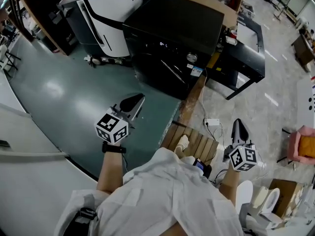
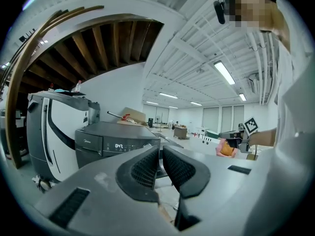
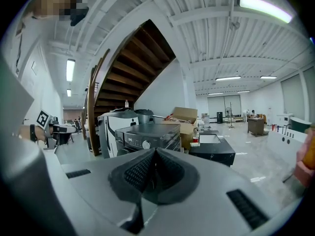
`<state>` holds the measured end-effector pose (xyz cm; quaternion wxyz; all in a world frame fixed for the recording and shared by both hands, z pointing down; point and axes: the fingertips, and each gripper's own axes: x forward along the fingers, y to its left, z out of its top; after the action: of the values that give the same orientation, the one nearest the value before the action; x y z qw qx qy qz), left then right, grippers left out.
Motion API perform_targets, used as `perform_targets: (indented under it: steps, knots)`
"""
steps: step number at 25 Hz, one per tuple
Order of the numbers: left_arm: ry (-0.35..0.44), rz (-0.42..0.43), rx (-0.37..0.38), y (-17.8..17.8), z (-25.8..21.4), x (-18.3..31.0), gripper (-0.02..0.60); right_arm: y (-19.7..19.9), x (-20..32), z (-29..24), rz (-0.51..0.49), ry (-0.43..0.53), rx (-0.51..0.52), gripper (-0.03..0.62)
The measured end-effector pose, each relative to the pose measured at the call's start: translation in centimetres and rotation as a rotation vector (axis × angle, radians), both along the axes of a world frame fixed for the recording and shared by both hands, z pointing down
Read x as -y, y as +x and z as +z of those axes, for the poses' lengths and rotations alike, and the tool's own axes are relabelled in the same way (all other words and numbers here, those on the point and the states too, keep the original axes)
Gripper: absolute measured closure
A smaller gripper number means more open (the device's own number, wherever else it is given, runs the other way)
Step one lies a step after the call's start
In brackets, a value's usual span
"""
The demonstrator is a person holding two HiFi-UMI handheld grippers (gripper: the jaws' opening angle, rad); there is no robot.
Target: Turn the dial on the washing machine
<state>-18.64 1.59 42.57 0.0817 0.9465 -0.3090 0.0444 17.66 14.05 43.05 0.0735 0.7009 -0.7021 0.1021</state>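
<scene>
Here, left hand-held gripper (image 2: 160,151) and right hand-held gripper (image 3: 155,152) are closed, empty; round silver dial (image 1: 191,57) untouched.

Probably a workshop hall; washing machine (image 1: 167,28), cardboard box (image 3: 184,116), strip light (image 3: 261,7)

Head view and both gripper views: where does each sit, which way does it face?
Head view: on the person's head, looking steeply down at the washing machine; shows the white shirt, left gripper and right gripper.
Left gripper view: on the left gripper, looking along its shut jaws toward the machine; white shirt at right.
Right gripper view: on the right gripper, looking along its shut jaws at the machine's dial.
Shared: all three see the washing machine.
</scene>
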Motion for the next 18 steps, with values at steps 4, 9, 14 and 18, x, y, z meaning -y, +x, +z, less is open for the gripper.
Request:
perform_targets:
  steps: [4,9,14,18]
  knots:
    - [-0.012,0.042,0.022,4.5,0.2,3.0,0.549,2.8,3.3,-0.1,-0.008,0.006,0.016,0.592]
    - [-0.022,0.077,0.028,9.9,0.3,7.0,0.549,7.3,7.7,0.1,-0.013,0.0,0.025,0.592]
    - [-0.045,0.068,0.049,13.7,1.4,10.3,0.549,10.8,12.0,-0.5,-0.043,0.006,0.017,0.592]
    - [-0.046,0.061,0.061,16.2,1.3,12.1,0.549,12.8,14.3,-0.7,-0.063,0.004,0.014,0.592]
